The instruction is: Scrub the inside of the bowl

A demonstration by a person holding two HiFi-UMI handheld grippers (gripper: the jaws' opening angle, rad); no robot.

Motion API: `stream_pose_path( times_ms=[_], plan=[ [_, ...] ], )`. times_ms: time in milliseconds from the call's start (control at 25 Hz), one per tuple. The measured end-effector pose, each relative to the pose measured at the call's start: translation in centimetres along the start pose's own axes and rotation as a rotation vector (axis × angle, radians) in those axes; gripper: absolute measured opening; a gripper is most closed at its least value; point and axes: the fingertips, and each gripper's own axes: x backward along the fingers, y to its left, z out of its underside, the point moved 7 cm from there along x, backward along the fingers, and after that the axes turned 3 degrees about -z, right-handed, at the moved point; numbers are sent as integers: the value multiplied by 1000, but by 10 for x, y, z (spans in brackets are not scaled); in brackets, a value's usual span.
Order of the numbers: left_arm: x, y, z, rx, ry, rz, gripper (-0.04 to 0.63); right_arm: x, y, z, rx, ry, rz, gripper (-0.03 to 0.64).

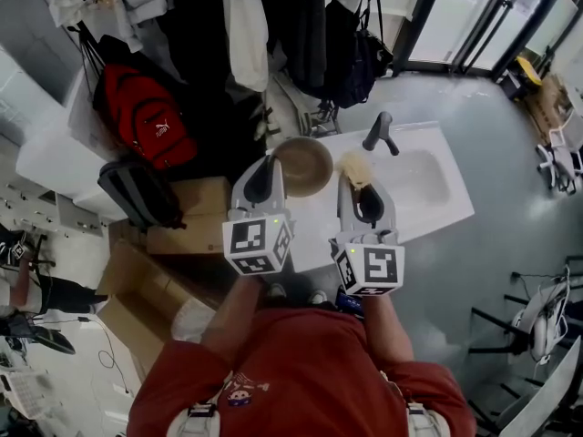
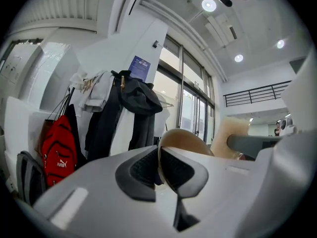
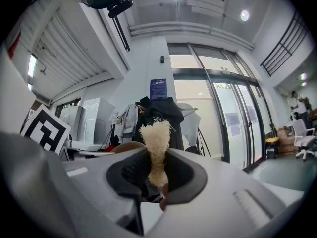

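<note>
Seemingly light, stiff brown round bowl point(image 1: 305, 167) pinched at rim by left gripper point(image 2: 159, 165), pale fibrous scrubber point(image 3: 156, 138) clamped in right gripper point(image 3: 157, 176).

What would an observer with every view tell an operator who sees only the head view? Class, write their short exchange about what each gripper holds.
Operator: Is the left gripper really gripping the bowl?
Observer: Yes. The left gripper view shows it shut on the bowl's rim, with the thin wall pinched edge-on between the pads.
Operator: And what is in the right gripper?
Observer: The right gripper view shows it shut on a pale, fibrous scrubber that stands up past the jaws, with frayed strands at its top.
</note>
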Motion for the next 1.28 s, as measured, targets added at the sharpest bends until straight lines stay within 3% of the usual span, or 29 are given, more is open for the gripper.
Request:
stream_pose_path(
  times_ms=[240,560,1120,1280],
  plan=[
    [0,-2,-1,-31,1,-9,26,-1,14,-8,11,-32,-78,75],
    [-1,-12,1,-64,5,14,26,-15,29,6,64,83,-195,75],
    [-2,-23,-5,-124,-3,59,29,-34,33,20,194,241,-229,75],
    [-2,-27,-6,-145,1,72,32,-36,35,24,280,272,-235,75]
  ],
)
